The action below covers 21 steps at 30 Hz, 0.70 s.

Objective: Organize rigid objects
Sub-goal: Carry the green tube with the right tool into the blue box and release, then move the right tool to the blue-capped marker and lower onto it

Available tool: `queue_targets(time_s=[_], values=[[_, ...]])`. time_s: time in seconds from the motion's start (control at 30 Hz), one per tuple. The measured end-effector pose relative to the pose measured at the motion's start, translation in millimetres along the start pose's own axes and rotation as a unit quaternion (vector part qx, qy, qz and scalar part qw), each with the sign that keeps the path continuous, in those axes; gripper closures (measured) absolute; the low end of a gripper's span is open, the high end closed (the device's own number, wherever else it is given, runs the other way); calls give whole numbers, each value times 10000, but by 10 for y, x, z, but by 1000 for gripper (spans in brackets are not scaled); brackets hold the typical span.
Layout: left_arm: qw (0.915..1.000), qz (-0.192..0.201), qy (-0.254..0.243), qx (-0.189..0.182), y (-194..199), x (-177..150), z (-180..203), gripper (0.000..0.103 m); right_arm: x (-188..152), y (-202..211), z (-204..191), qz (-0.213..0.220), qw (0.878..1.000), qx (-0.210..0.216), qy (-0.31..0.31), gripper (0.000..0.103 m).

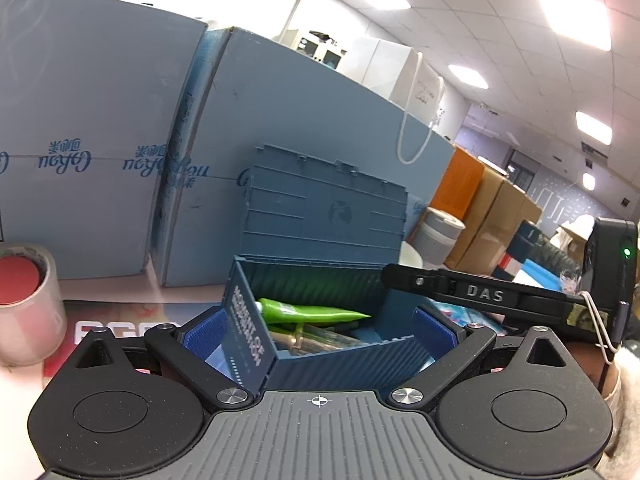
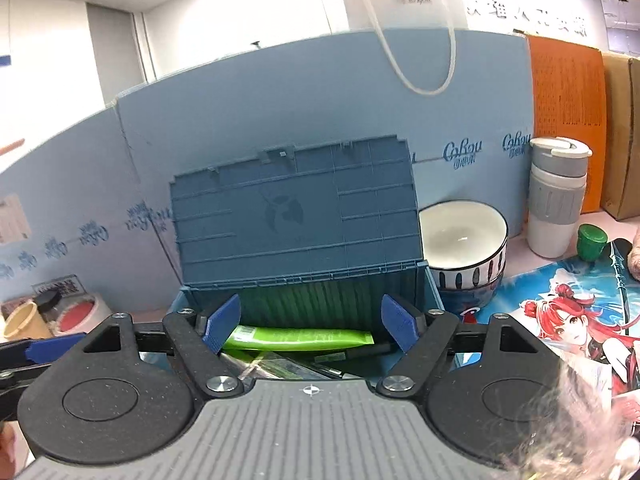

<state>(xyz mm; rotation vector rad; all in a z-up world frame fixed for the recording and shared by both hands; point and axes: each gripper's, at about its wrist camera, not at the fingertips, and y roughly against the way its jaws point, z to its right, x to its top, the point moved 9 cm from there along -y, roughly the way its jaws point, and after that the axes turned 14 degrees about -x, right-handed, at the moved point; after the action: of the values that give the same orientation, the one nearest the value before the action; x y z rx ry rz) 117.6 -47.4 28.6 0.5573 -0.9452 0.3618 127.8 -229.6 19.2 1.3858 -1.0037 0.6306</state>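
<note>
A dark blue container-style box (image 1: 332,368) stands with its lid (image 1: 324,208) raised upright behind it. Inside lie a green tube (image 1: 312,312) and clear and gold pens (image 1: 316,340). My left gripper (image 1: 320,332) is open, its blue pads on either side of the box's near corner; I cannot tell whether they touch it. My right gripper (image 2: 310,326) is open and empty above the box (image 2: 420,292); the green tube (image 2: 300,339) and dark pens (image 2: 360,350) show below it, the lid (image 2: 296,216) upright behind.
Light blue cartons (image 1: 100,120) wall the back. A tape roll with a red core (image 1: 24,296) is at the left. A white bowl (image 2: 464,248), a grey-white tumbler (image 2: 558,200), a green cap (image 2: 592,242) and an anime mat (image 2: 560,312) lie to the right. The right gripper's arm (image 1: 500,294) crosses the left view.
</note>
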Motion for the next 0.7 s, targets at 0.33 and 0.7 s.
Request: queue_targets(time_s=[0.33,0.7], values=[[9990,-4,136,-423,27,0,181,3,47,482,409,647,9967,-141,-468,20],[9937,-418,355,-976,-214,-242,569,3,-283,606,1007,673,9946,-714,-351,11]])
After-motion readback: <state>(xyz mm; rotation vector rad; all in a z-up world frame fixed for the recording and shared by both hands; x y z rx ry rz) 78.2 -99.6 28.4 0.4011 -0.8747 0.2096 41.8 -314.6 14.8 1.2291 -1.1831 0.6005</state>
